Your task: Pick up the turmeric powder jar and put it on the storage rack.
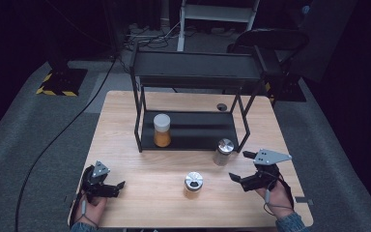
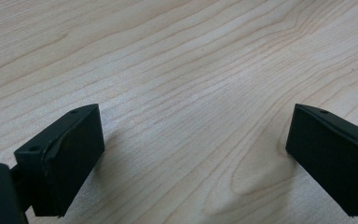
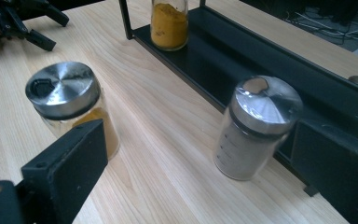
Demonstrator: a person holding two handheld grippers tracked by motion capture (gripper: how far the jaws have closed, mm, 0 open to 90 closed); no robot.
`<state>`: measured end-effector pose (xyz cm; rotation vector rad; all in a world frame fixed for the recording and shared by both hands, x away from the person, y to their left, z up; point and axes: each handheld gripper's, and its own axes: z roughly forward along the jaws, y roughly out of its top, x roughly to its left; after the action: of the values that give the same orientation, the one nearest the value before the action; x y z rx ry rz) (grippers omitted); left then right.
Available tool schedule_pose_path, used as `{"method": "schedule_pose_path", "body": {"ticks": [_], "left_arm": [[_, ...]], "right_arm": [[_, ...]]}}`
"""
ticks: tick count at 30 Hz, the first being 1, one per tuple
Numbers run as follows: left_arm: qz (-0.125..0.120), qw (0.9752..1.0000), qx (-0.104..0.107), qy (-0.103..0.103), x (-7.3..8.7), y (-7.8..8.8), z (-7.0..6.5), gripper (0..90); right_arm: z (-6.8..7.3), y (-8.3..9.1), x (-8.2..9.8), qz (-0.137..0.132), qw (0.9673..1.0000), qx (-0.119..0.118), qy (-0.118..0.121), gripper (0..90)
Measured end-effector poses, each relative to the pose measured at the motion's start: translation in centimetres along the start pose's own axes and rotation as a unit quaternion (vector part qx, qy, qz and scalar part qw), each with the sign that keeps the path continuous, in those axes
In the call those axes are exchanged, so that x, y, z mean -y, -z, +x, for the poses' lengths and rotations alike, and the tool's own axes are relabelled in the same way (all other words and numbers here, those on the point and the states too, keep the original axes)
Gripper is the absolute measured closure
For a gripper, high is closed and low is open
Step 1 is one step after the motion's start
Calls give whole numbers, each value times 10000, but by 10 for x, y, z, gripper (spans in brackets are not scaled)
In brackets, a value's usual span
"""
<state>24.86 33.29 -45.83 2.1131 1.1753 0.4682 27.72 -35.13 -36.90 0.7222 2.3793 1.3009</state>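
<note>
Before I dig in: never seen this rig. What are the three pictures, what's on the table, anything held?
No robot here: a person holds a two-jaw hand tool in each hand. The high view looks down on the wooden table; the left gripper and right gripper enter from the bottom. The other two pictures come from cameras riding on each gripper, looking along its black jaws.

On the table: a black two-tier rack with a white-lidded jar of orange powder on its lower shelf, a steel-lidded jar of pale powder before the rack, and a steel-lidded jar of yellow powder nearer the person. Both grippers are open; nothing is held.

Two steel-lidded jars stand upright on the table. The yellow spice jar (image 1: 193, 185) sits in front. The pale-filled jar (image 1: 223, 152) stands just beside the rack.
</note>
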Motion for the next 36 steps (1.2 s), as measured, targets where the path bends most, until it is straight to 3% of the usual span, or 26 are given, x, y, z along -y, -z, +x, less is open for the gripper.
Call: {"method": "schedule_pose_path", "body": {"ticks": [36], "left_arm": [[8,10000,23,-30,0,0,0,42]], "right_arm": [[25,-51,-44,70,9972,-655,347,41]]}}
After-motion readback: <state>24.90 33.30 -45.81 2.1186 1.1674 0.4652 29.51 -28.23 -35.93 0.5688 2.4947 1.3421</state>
